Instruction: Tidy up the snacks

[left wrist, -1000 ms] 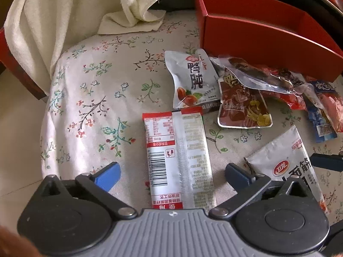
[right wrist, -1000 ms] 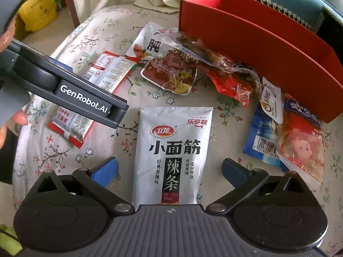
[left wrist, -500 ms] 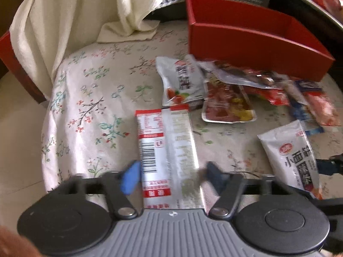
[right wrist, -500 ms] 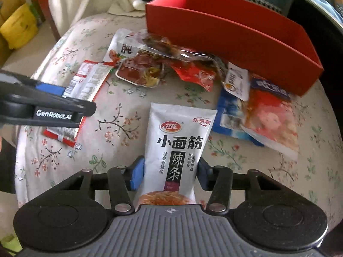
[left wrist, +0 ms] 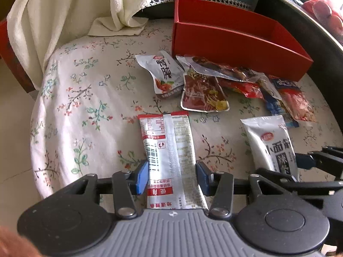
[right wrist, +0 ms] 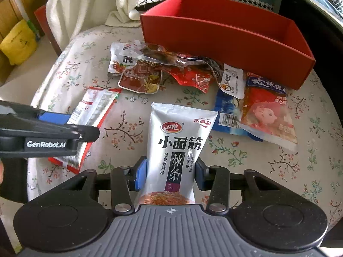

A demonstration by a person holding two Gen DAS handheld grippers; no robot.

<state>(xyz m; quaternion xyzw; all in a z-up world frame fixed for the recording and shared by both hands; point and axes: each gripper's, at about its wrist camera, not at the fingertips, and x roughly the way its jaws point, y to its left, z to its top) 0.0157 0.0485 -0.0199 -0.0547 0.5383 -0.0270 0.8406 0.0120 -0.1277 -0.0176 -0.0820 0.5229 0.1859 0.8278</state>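
Observation:
My left gripper (left wrist: 171, 176) is shut on a long silver and red snack packet (left wrist: 169, 150), gripped at its near end and lifted slightly off the floral cloth. My right gripper (right wrist: 170, 174) is shut on a white spicy-strip packet (right wrist: 178, 141), also at its near end; this packet also shows in the left wrist view (left wrist: 272, 143). A long red box (right wrist: 225, 40) stands open and empty at the back of the table. The left gripper (right wrist: 53, 128) shows at the left of the right wrist view, holding its packet (right wrist: 94, 107).
Several loose snack packets lie in front of the red box: a white one (left wrist: 165, 75), a dark red one (left wrist: 203, 94), a clear one with dark meat (right wrist: 171, 56), a blue one (right wrist: 227, 115) and a red cartoon one (right wrist: 268, 111). A cream towel (left wrist: 64, 17) hangs at the back left.
Both grippers have closed from wide open onto their packets. Both have pulled back and up, so the packets and red box look farther away.

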